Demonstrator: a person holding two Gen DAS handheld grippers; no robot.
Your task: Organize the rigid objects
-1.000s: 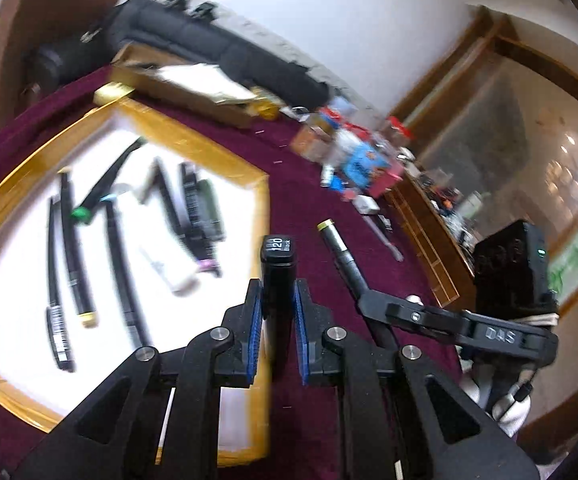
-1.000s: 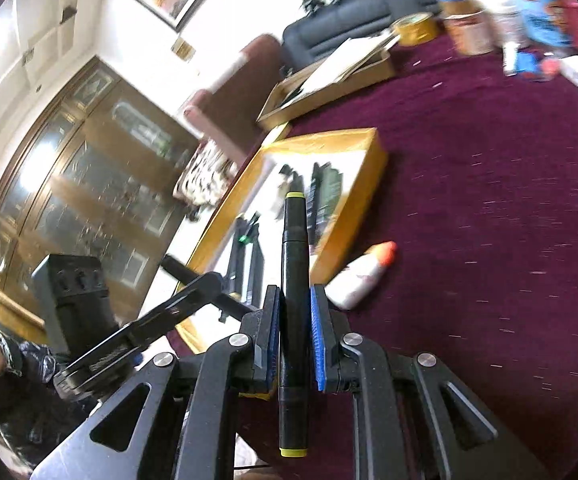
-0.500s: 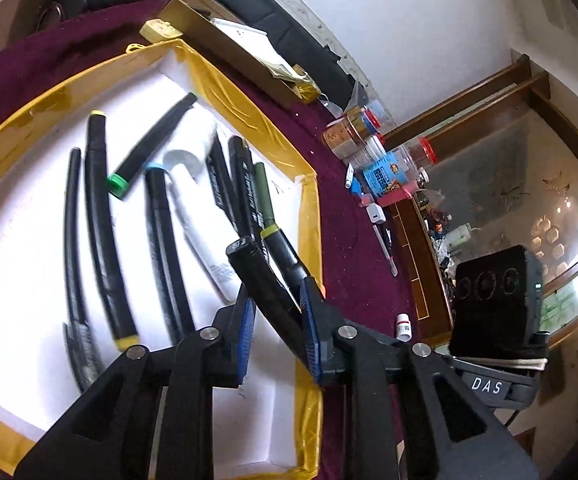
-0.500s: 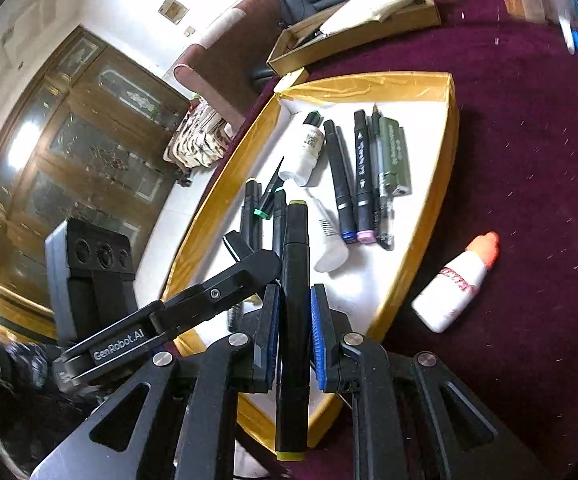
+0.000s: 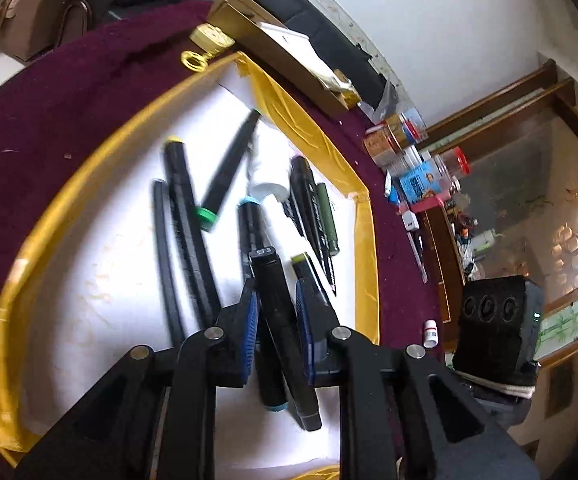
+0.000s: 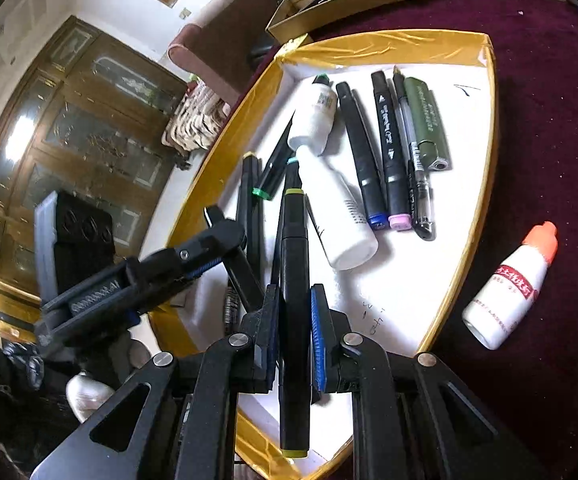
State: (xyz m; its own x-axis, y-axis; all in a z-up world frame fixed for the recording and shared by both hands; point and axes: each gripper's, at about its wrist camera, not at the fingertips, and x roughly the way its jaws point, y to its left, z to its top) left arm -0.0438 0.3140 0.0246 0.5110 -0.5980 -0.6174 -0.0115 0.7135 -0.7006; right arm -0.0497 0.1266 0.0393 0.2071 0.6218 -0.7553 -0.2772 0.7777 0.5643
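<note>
Over the gold-edged white tray [image 5: 41, 264] on the maroon cloth [image 6: 549, 128], we find both grippers carrying markers. Our right gripper [image 6: 295, 336] is clamped on a black marker with yellow-green end caps [image 6: 293, 280], its long axis running straight along the fingers toward the tray's far edge. Our left gripper [image 5: 275, 332] has a black marker with a grey printed cap [image 5: 273, 300] between its blue pads [image 5: 250, 332]; the jaws are closing, the marker sits slightly askew, and we cannot tell how firmly it is pressed. Directly beneath lie black pens already placed, among them a black marker with teal end caps [image 5: 249, 232], roughly parallel to both held markers. We judge the coming placement turns on that parallel alignment. The left gripper stands nearer the tray's left edge, the right nearer its middle. A white glue bottle with an orange cap [image 6: 509, 292] lies outside the tray's right edge.
</note>
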